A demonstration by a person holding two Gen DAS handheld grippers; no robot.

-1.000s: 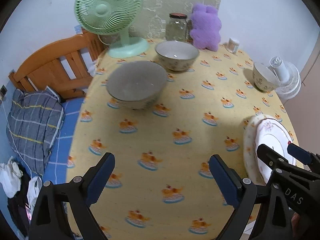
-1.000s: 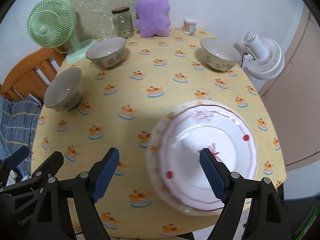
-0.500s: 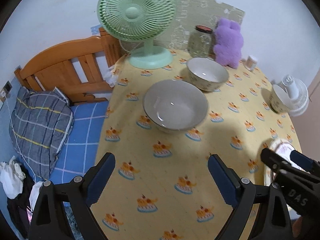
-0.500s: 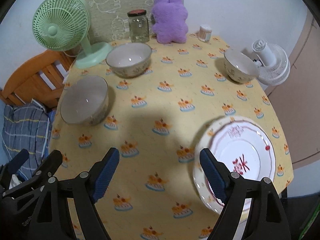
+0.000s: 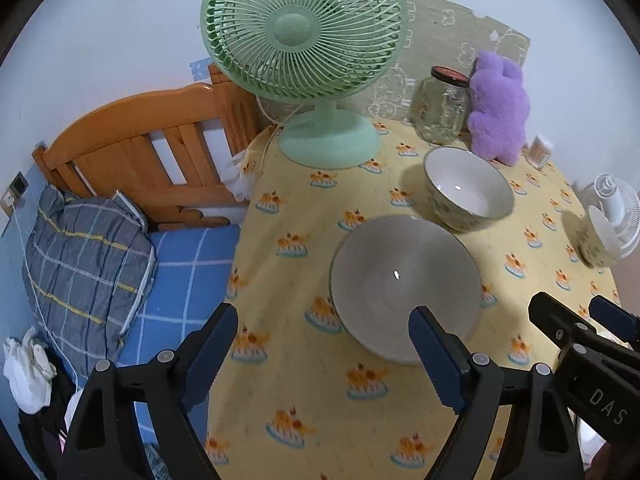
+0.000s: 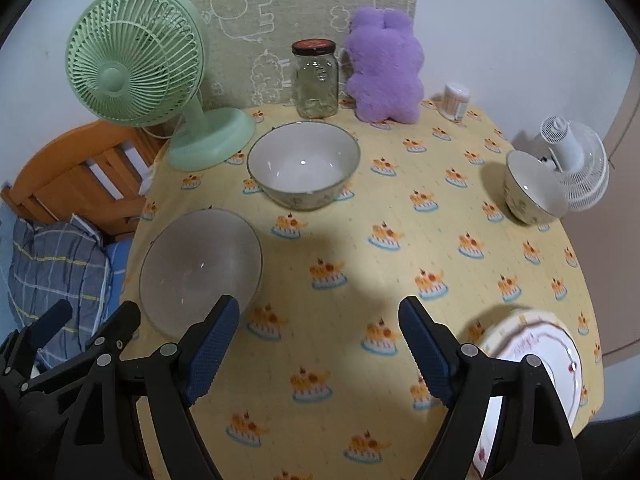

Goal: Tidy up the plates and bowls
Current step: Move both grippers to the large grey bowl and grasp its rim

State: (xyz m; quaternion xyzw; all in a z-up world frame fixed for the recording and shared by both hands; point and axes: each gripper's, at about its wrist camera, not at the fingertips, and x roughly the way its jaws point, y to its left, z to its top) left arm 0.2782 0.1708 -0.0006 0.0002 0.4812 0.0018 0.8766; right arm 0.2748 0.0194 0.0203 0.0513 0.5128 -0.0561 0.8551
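A broad bare stretch of yellow patterned tablecloth (image 6: 352,264) lay open mid-table. A shaded grey bowl (image 6: 200,268) blocked the near left, a white patterned bowl (image 6: 304,164) stood just beyond it, a smaller bowl (image 6: 528,188) sat far right, and a red-trimmed plate (image 6: 552,356) occupied the near right. A green desk fan (image 6: 136,68), glass jar (image 6: 316,80) and purple plush toy (image 6: 384,68) lined the far edge.

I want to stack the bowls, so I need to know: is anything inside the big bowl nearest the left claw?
The big bowl looks empty: plain pale interior with only a light glint. The left claw finger covers a small part of its near rim, so that spot is unseen.
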